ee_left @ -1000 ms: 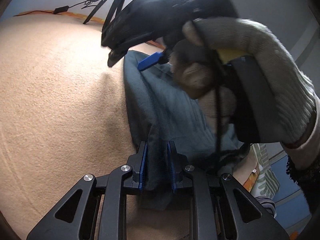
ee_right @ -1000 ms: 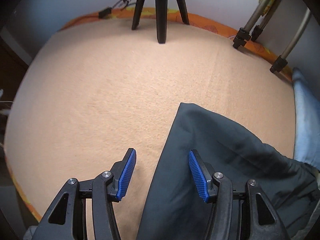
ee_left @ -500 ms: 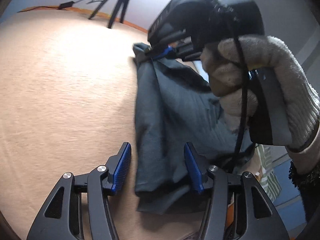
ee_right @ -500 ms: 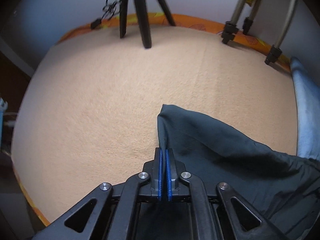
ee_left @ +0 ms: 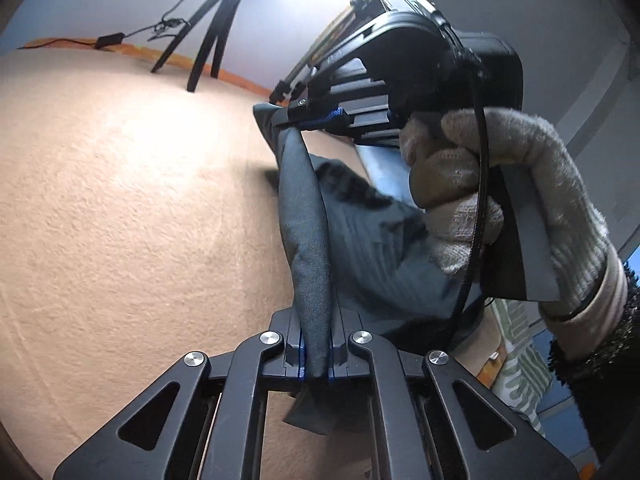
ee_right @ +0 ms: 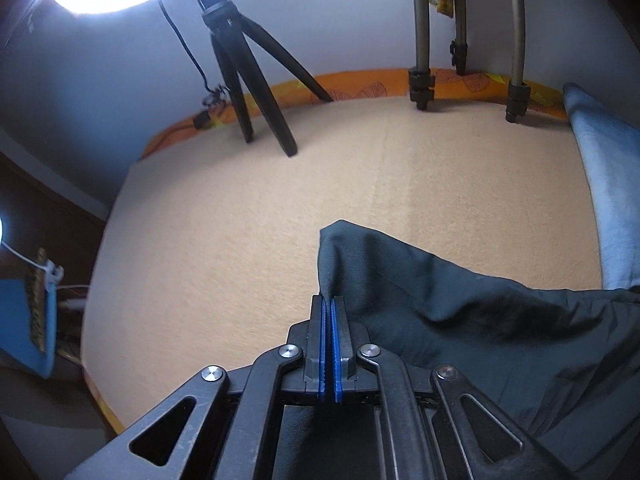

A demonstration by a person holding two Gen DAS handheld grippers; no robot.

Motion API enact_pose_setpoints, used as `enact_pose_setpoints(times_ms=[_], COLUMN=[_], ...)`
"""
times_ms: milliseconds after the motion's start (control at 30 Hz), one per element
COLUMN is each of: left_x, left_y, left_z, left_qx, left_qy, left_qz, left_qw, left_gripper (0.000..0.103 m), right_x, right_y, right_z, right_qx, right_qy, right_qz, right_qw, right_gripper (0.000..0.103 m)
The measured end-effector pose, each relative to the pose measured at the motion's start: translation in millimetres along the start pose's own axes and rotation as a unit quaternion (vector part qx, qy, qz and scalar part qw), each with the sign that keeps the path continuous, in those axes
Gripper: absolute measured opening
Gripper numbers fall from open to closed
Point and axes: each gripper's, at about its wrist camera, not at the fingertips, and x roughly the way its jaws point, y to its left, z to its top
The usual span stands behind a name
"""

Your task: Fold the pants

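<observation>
Pinching one edge of the dark pants [ee_left: 312, 248], the left gripper [ee_left: 315, 354] and right gripper [ee_right: 330, 312] were clamped tight, likely to lift it off the bed [ee_right: 248, 216] for folding.

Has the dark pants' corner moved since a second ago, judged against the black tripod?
Yes. In the right wrist view the dark pants corner, pinched by the shut right gripper, is lifted off the beige blanket, and the black tripod appears nearer.
</observation>
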Motion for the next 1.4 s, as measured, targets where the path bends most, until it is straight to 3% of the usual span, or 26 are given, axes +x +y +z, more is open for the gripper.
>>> enact_pose_setpoints(times_ms=[200, 400, 467, 533, 600, 633, 733, 800, 867, 1033, 1167, 1233, 1300, 1400], left_x=[-32.2, -77.9, -84.5, -88.1, -83.5, -81.0, -67.5, -62.9, -60.1, -51.9, -45.7, -43.8, -38.7, -30.0], left_y=[19.5, 51.7, 61.4, 64.4, 67.1, 66.1, 64.5, 63.8, 61.2, 57.7, 53.0, 49.5, 45.9, 41.7], left_z=[4.9, 6.3, 3.0, -2.0, -4.0, -5.2, -1.7, -2.3, -3.5, -3.5, -4.2, -5.1, -4.9, -5.6], left_qx=[-0.015, -0.03, -0.038, -0.041, -0.045, -0.047, -0.053, -0.059, -0.059, -0.055, -0.043, -0.037, -0.032, -0.032], left_qy=[-0.03, -0.065, -0.061, -0.062, -0.057, -0.054, -0.043, -0.036, -0.031, -0.023, -0.014, -0.013, -0.009, 0.0], left_qz=[-0.004, 0.021, 0.025, 0.027, 0.023, 0.018, 0.013, 0.006, 0.006, 0.016, 0.024, 0.029, 0.034, 0.034], left_qw=[0.9994, 0.9972, 0.9971, 0.9968, 0.9971, 0.9973, 0.9976, 0.9976, 0.9977, 0.9981, 0.9987, 0.9988, 0.9989, 0.9989], left_gripper=[0.005, 0.002, 0.002, 0.002, 0.002, 0.002, 0.008, 0.015, 0.031, 0.032, 0.037, 0.045, 0.046, 0.046], right_x=[-1.9, 8.3, 13.6, 16.9, 20.9, 22.9, 31.3, 43.1, 55.2, 80.6, 96.1, 93.5, 93.6, 80.4], right_y=[33.0, 78.4, 100.6, 111.8, 112.1, 110.3, 98.4, 87.9, 79.6, 79.9, 80.2, 77.8, 75.6, 65.5], right_z=[5.6, 13.8, 15.3, 15.7, 14.5, 13.1, 7.2, 3.5, -1.9, -8.7, -13.7, -14.5, -13.6, -13.9], right_qx=[-0.018, -0.035, -0.06, -0.081, -0.087, -0.089, -0.098, -0.091, -0.091, -0.109, -0.119, -0.121, -0.122, -0.111], right_qy=[-0.016, -0.02, -0.02, -0.009, 0.011, 0.02, 0.039, 0.065, 0.078, 0.091, 0.104, 0.094, 0.092, 0.084], right_qz=[-0.002, 0.024, -0.002, -0.011, -0.009, -0.017, -0.056, -0.073, -0.1, -0.143, -0.175, -0.173, -0.171, -0.153], right_qw=[1.0, 0.999, 0.998, 0.997, 0.996, 0.996, 0.993, 0.991, 0.988, 0.98, 0.972, 0.973, 0.973, 0.978], right_gripper=[0.0, 0.0, 0.0, 0.004, 0.035, 0.04, 0.04, 0.046, 0.048, 0.051, 0.048, 0.025, 0.007, 0.001])
